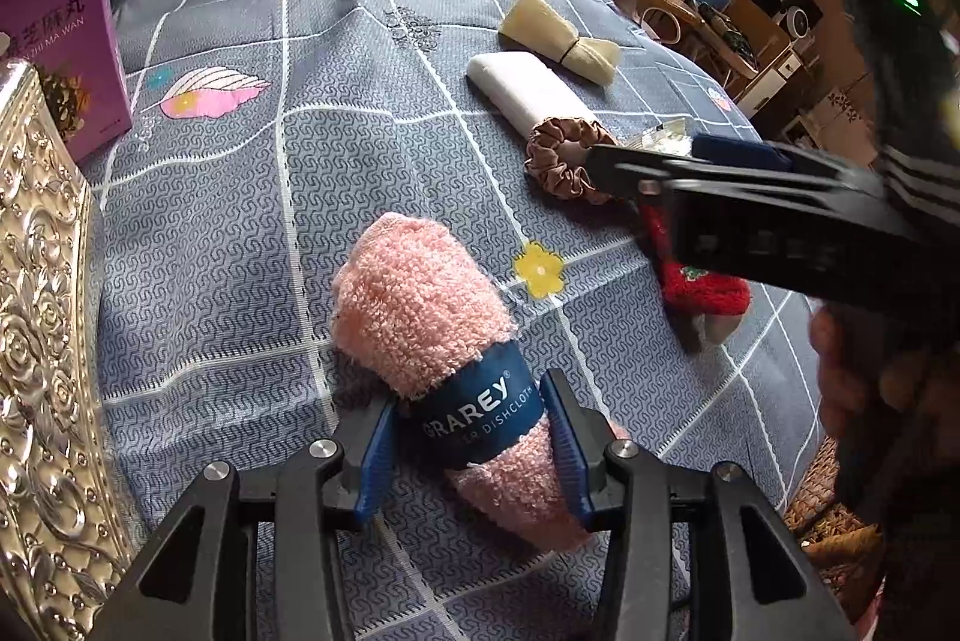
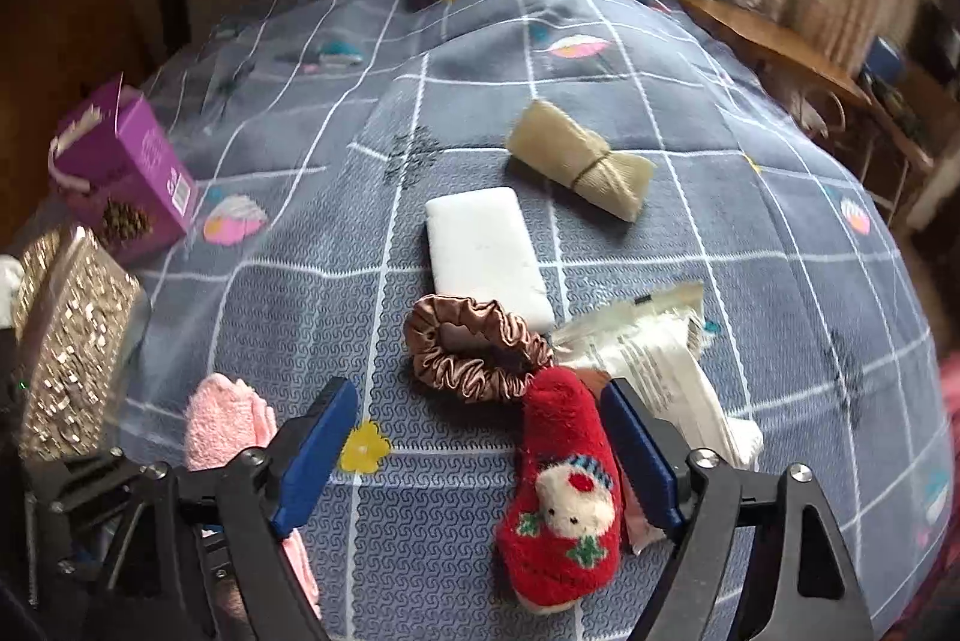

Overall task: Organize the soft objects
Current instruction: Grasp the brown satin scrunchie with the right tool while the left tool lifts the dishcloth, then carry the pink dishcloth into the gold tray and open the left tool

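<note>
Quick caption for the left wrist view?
Left hand-held gripper clamps the banded pink dishcloth on the bedspread.

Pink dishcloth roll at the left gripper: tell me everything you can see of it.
The pink dishcloth roll is fluffy terry rolled into a cylinder, banded by a blue paper sleeve printed "DISHCLOTH". It lies on the grey checked bedspread, far end towards the headboard. The left gripper clamps it at the sleeve, blue pads pressing both sides.

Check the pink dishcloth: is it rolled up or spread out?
Rolled up. The pink dishcloth lies as a tight bundle on the bedspread, its blue paper band wrapped around the middle.
</note>
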A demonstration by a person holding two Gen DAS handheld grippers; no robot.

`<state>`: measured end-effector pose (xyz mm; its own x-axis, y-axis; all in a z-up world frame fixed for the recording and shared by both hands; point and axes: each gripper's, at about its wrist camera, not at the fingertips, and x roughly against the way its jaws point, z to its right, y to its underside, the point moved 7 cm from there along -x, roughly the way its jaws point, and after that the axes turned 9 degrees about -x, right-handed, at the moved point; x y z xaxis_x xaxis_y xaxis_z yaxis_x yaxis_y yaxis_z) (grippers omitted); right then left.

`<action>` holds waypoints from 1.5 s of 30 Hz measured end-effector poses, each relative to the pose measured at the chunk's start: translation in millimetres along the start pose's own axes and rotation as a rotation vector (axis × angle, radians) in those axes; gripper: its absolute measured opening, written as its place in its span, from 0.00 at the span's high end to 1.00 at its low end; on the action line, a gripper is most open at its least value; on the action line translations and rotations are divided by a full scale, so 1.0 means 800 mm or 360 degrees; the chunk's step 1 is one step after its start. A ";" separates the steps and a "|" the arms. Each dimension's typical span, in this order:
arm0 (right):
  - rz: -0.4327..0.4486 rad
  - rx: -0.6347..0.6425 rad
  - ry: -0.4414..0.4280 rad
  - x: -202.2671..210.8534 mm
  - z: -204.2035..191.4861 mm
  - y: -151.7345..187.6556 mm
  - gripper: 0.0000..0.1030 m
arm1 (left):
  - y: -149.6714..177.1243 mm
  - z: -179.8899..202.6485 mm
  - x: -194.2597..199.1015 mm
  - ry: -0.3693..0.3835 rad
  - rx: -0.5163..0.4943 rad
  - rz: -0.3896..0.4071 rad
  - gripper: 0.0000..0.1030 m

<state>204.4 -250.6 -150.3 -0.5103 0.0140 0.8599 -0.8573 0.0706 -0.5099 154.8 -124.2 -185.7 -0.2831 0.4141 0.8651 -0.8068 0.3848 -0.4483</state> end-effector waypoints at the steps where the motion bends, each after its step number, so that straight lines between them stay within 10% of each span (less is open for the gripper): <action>1: -0.0005 0.0065 0.0031 -0.009 -0.004 -0.003 0.17 | 0.000 0.000 0.000 -0.0002 -0.0004 0.0003 0.53; 9: -0.0081 0.0282 0.0126 -0.061 -0.007 -0.008 0.19 | 0.001 0.001 -0.004 0.0023 0.0013 0.0049 0.51; 13: -0.0105 0.0255 0.0072 -0.051 -0.004 -0.003 0.84 | 0.007 -0.001 0.002 0.0039 0.0041 0.0077 0.51; 20: -0.0213 -0.0019 -0.0405 -0.017 -0.029 0.010 0.84 | 0.013 0.001 0.007 0.0010 0.0015 0.0089 0.51; 35: -0.0410 -0.0107 -0.0376 -0.051 -0.027 0.031 0.82 | -0.096 -0.006 0.080 -0.0210 -0.0055 0.0180 0.60; 45: -0.0346 0.0085 -0.0282 -0.050 -0.038 0.035 0.82 | -0.240 -0.145 0.172 -0.0441 0.0277 0.0349 0.59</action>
<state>202.9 -219.2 -198.3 -0.3142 -0.1706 0.9339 -0.9478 0.0002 -0.3188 330.9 -45.2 -6.7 -0.5687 0.2235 0.7916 -0.7807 0.1563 -0.6050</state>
